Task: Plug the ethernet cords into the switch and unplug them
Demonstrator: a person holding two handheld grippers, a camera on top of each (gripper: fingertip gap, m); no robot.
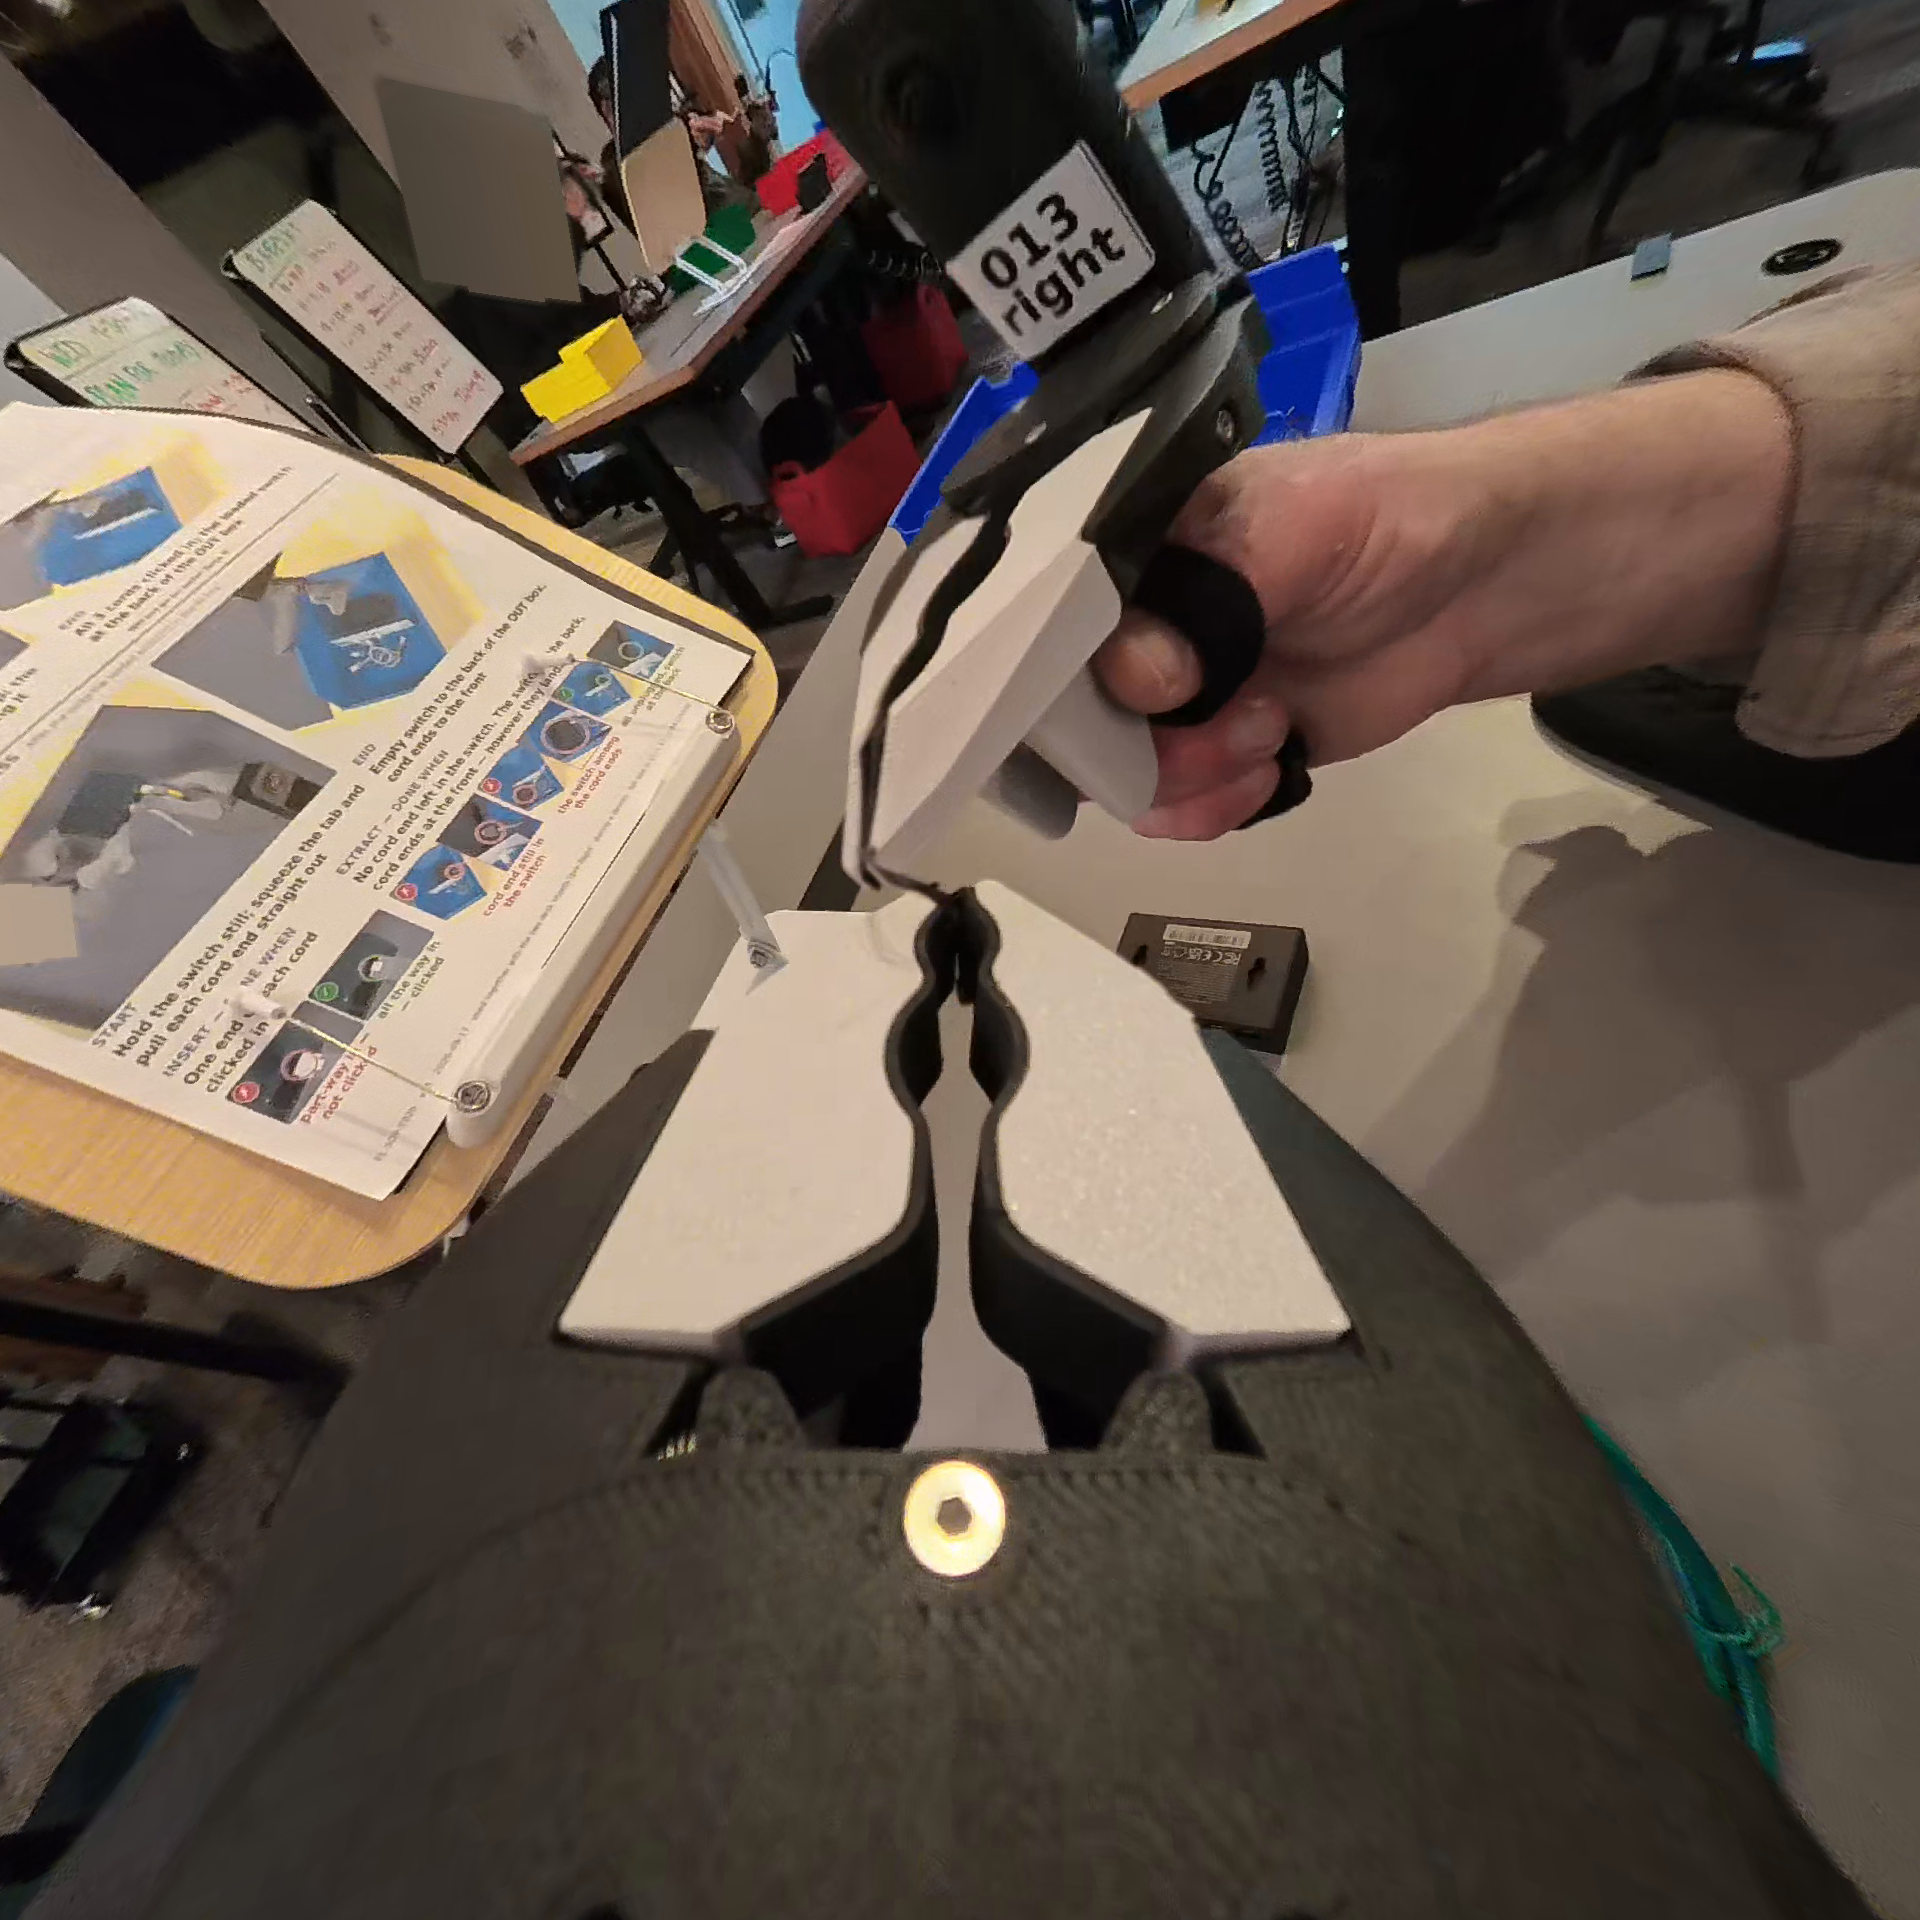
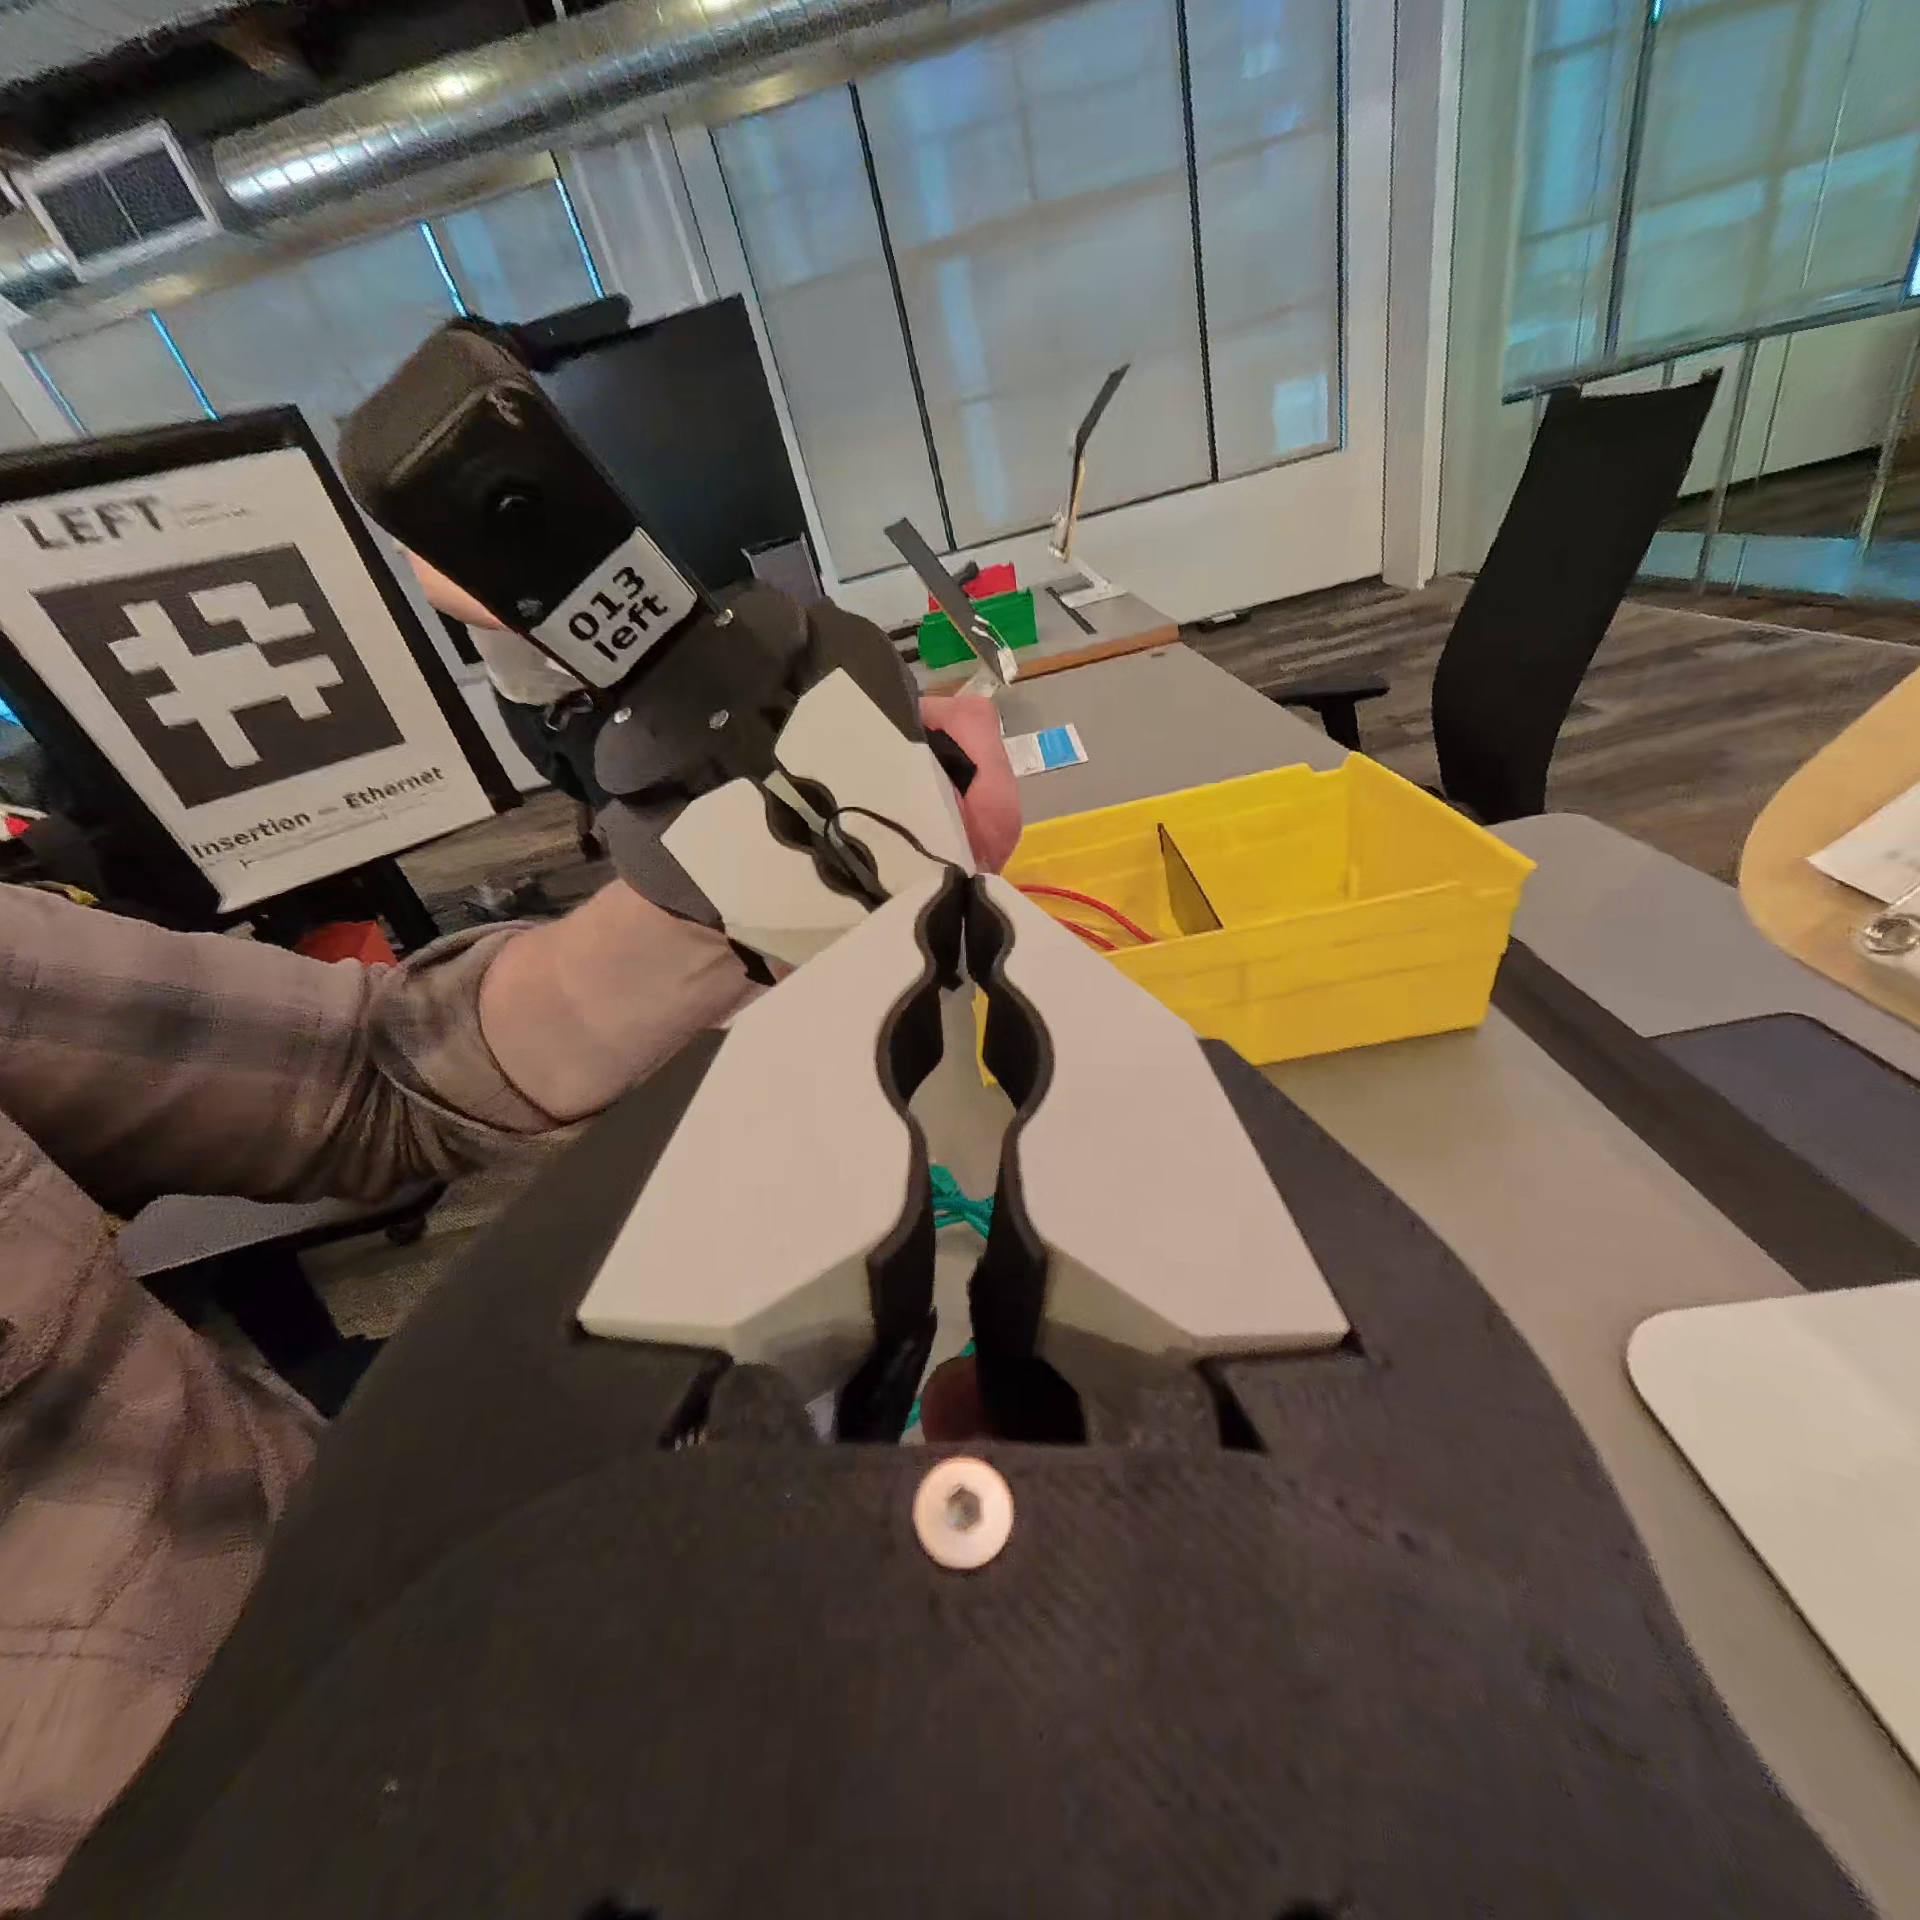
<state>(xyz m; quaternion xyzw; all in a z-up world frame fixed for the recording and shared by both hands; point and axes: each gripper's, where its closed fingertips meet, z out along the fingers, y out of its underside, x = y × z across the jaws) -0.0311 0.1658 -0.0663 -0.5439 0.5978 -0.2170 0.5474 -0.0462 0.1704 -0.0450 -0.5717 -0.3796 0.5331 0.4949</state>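
While both tongs, left (image 1: 951, 914) and right (image 2: 961, 894), meet tip-to-tip, closed and empty, the switch (image 1: 1214, 975) lies at two o'clock, long axis crosswise.

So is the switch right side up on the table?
No, upside down: the black switch lies flat showing its underside, with label and mounting slots; no cords visibly plugged in.

Two grippers, the left gripper (image 1: 954, 920) and the right gripper (image 2: 961, 894), meet above one grey table (image 1: 1558, 1091). On it lie one black switch (image 1: 1216, 977) and one yellow bin (image 2: 1299, 935).
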